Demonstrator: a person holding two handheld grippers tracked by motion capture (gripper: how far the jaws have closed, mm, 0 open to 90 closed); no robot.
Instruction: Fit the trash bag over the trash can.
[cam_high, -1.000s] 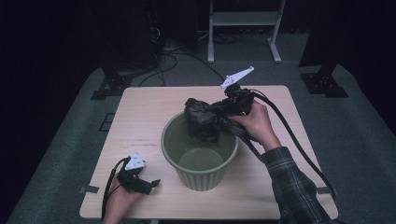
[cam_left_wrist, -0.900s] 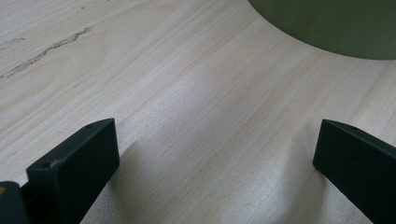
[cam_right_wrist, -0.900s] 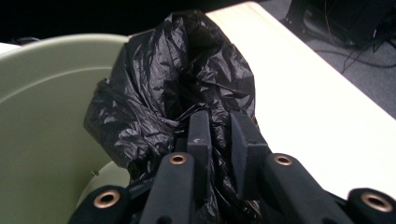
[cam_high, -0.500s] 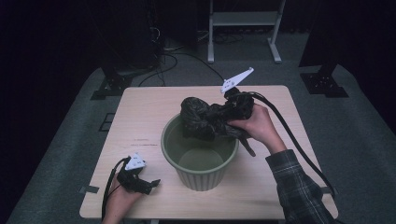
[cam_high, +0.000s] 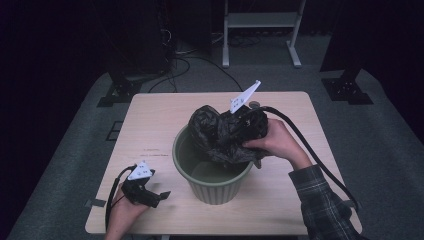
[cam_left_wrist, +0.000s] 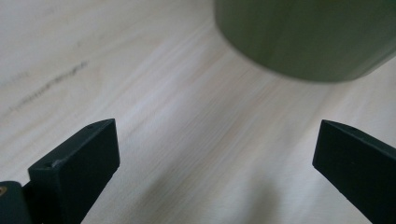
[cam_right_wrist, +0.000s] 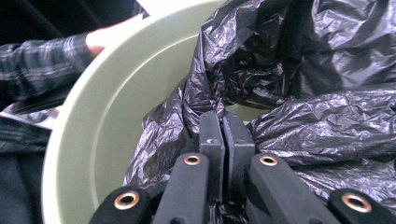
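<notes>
A crumpled black plastic bag (cam_high: 215, 132) hangs over the right half of a round green bin (cam_high: 182, 165) in the middle of the table. My right gripper (cam_high: 239, 131) comes in from the right and is shut on a fold of the bag (cam_right_wrist: 289, 70). In the right gripper view the two jaws (cam_right_wrist: 224, 116) press together on the film, above the bin's pale inner wall (cam_right_wrist: 107, 107). My left gripper (cam_high: 162, 195) rests on the table at the front left, open and holding nothing. Its jaws (cam_left_wrist: 215, 144) stand wide apart, with the bin's outer wall (cam_left_wrist: 303, 37) ahead.
The light wooden table (cam_high: 150, 125) carries just the bin. Thick black cables (cam_high: 310, 150) trail from the right gripper over the table's right side. Beyond the table are a dark floor, cables and a metal stand (cam_high: 260, 30).
The right gripper has carried the bag a little to the left, further over the bin's mouth, and the bag now sags lower into the bin. The left gripper has stayed put.
</notes>
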